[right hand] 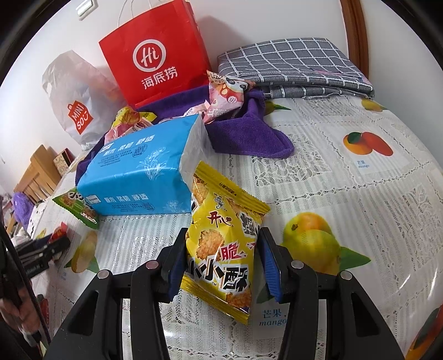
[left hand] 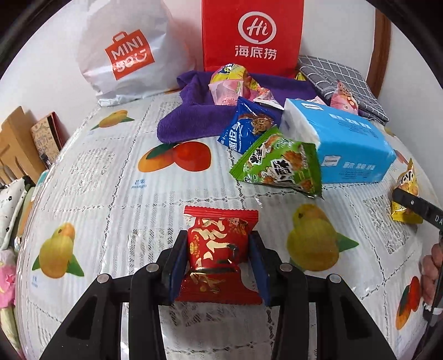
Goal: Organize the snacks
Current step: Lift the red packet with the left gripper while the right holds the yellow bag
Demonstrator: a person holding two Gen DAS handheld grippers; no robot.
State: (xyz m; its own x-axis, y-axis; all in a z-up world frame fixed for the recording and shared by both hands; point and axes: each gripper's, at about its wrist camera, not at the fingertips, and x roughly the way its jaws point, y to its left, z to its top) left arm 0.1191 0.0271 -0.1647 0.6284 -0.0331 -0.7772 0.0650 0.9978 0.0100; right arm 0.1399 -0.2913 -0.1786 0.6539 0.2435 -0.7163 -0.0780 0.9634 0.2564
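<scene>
tissue pack (left hand: pixel 340 144) on table (left hand: pixel 110 193) | towel (left hand: pixel 188 116) behind | paper bag (left hand: pixel 252 36) rearmost

Both views were bright and evenly lit, with soft shadows behind the red paper bag (right hand: pixel 155 55) on the white wall (right hand: pixel 249 19). Glare glinted off the glossy table (left hand: pixel 116 171) cover and the foil snack wrappers. Fisheye distortion bowed straight lines outward, and black vignetting filled the corners. Focus stayed mostly sharp, softening slightly at the edges.
</scene>
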